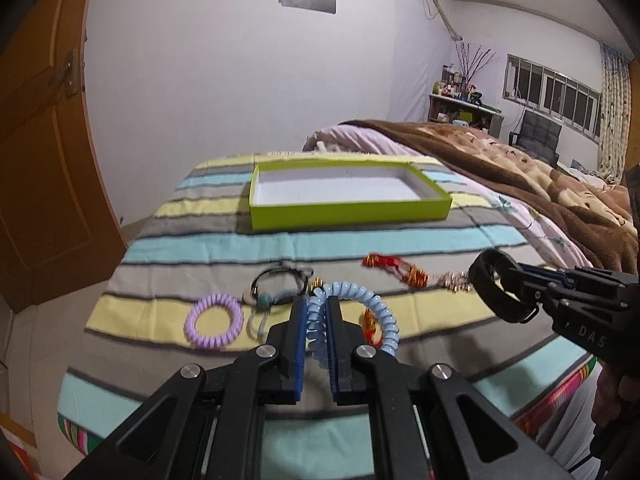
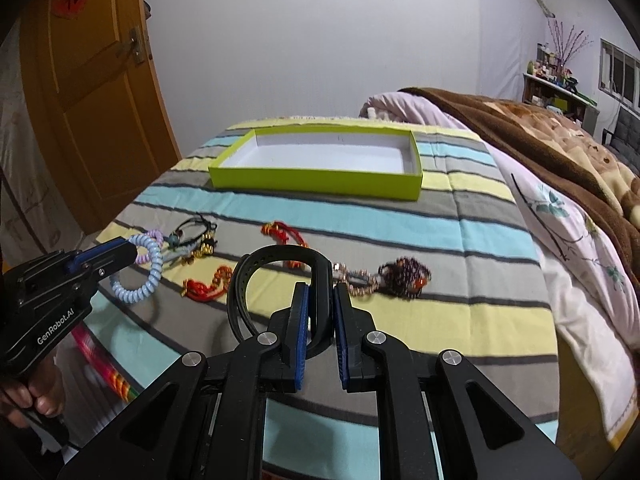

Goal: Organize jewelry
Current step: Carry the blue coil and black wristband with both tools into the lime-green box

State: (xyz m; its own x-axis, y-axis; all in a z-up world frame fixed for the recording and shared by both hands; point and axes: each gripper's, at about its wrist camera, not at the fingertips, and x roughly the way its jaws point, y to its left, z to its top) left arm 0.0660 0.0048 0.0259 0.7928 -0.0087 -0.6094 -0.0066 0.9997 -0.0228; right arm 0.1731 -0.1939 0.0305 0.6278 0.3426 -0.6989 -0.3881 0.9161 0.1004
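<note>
Short of the empty green box [image 1: 348,210], we clamp a blue coil bracelet [image 1: 360,312] in our left gripper [image 1: 319,300] and a black band [image 2: 280,276] in our right gripper [image 2: 321,292]; other pieces lie nearer us, unsorted.

The shallow lime-green cardboard box [image 1: 348,210] sits on the striped cotton blanket [image 1: 400,240] at its far end. Nearer lie the lilac spiral hair tie [image 1: 214,321] at left, the red knotted cord bracelet [image 1: 394,267] at centre, and the brown beaded bracelet [image 2: 404,276] at right. The brown fleece blanket [image 1: 520,168] lies right of the striped one.
</note>
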